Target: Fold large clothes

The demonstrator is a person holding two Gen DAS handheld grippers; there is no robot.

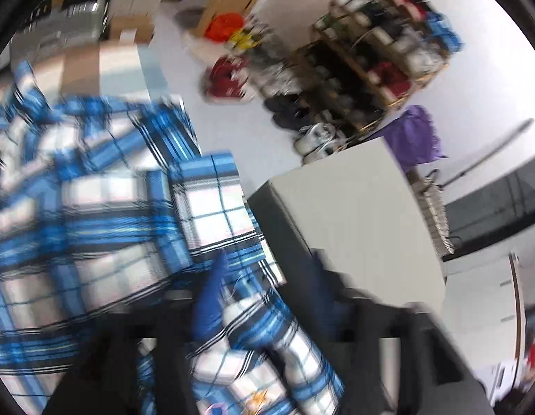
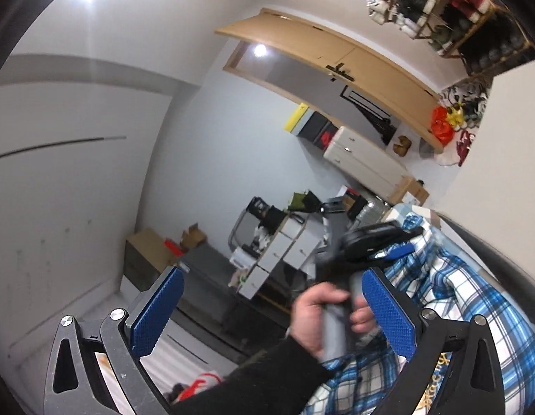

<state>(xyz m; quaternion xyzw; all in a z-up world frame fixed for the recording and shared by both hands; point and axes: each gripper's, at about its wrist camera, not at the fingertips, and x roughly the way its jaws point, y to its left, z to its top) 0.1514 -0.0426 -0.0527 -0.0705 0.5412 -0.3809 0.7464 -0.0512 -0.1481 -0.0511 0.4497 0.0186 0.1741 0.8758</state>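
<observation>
Left hand (image 2: 331, 314) only in right view; plaid shirt (image 1: 105, 186) in both.

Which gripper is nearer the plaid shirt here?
Left. The left gripper is over the plaid shirt, fabric between its jaws; the right gripper is open beside it, aimed at the room.

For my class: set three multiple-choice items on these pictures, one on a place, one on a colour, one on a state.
1. Where is the orange bag? A beside the wooden door; B in a drawer; C on the shelves.
2. The checked shirt is: A red and black; B blue and white; C green and yellow.
3. The right gripper has its fingers: A shut on cloth; B shut, empty; C apart, holding nothing.
Key: A, it lies at the door's foot; B, both views show blue and white checks; C, a wide gap separates its fingers.
</observation>
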